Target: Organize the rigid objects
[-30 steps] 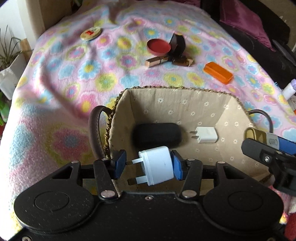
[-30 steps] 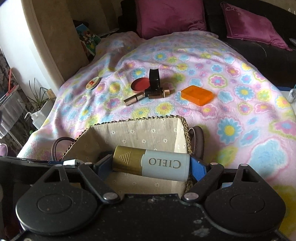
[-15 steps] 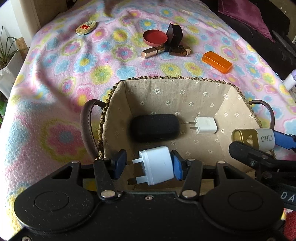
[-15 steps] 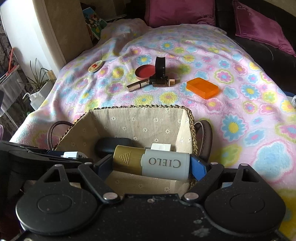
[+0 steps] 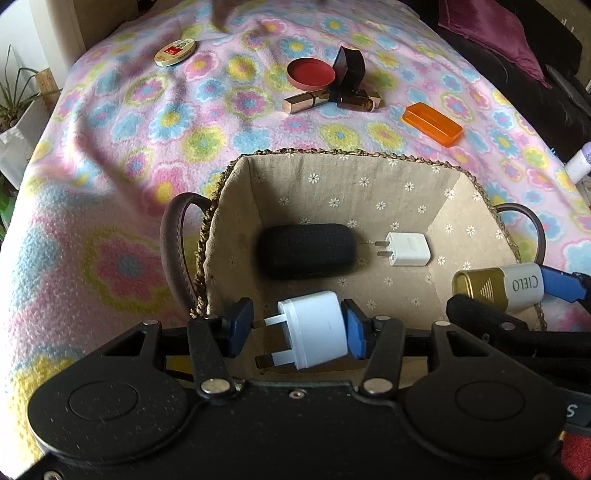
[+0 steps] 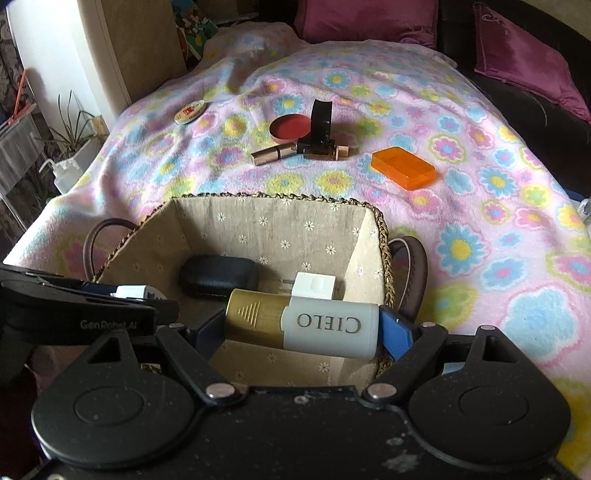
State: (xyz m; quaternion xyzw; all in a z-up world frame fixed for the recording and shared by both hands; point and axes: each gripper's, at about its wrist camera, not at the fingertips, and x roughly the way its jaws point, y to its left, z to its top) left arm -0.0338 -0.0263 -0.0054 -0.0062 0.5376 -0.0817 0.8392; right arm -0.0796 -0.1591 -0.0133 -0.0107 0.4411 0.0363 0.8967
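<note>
A woven basket (image 5: 343,184) with a beige flowered lining sits on the flowered blanket, also in the right wrist view (image 6: 280,225). Inside lie a black case (image 5: 306,251) and a small white charger (image 5: 406,249). My left gripper (image 5: 297,336) is shut on a white three-pin plug adapter (image 5: 314,343) and holds it above the basket's near edge. My right gripper (image 6: 303,328) is shut on a white and gold CIELO bottle (image 6: 303,323), held sideways over the basket's right side. The bottle also shows in the left wrist view (image 5: 498,288).
Beyond the basket on the blanket lie an orange box (image 5: 432,123), a red round compact (image 5: 310,72), a black box (image 5: 349,70), two lipstick tubes (image 5: 306,101) and a round tin (image 5: 175,51). Purple cushions (image 6: 365,18) lie at the back. A plant (image 6: 70,136) stands left.
Both grippers have risen and moved forward over the basket, so more of its floor shows. The bottle has come further over the basket's right side. Both grips are unchanged.
</note>
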